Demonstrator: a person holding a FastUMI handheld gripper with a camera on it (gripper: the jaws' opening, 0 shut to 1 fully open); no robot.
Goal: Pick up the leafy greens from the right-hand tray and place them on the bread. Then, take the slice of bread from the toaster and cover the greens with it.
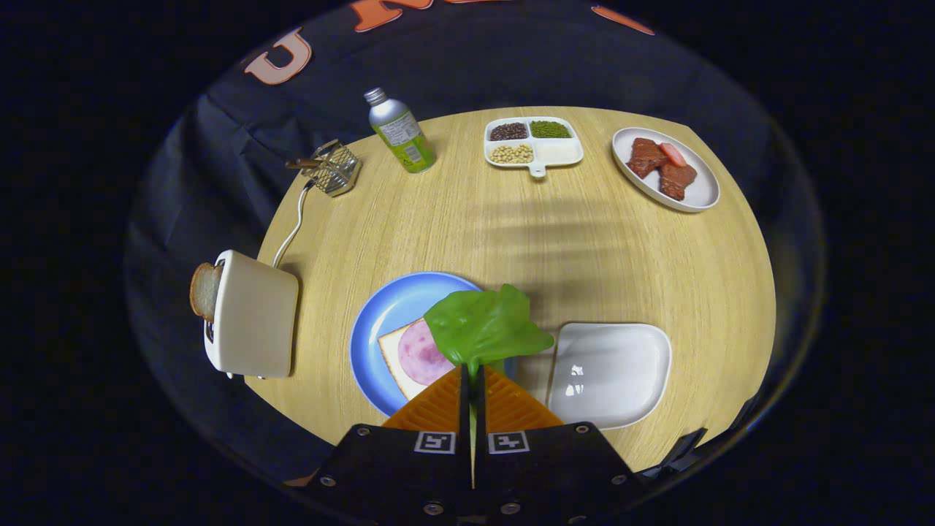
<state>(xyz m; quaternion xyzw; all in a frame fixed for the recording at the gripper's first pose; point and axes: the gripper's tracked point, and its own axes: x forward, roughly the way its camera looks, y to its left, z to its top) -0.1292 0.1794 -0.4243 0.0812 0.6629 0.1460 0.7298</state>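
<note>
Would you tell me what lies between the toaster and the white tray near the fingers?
In the gripper view, the blue plate with bread and ham lies between the toaster and tray, with the leaf held over it by the fingers.

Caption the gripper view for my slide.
Gripper shut on leafy greens, held over bread on blue plate.

The stem of the leafy greens (486, 325) is pinched out of sight between the closed fingers of the gripper (472, 376), and the leaf covers the near right part of the ham (421, 354) and of the bread (398, 358) on the blue plate (380, 321). The slice of bread (204, 291) in the toaster (252, 314) is seen only by its protruding top, the rest being hidden inside the slot. The label on the bottle (400, 131) is too small to be made out.
</note>
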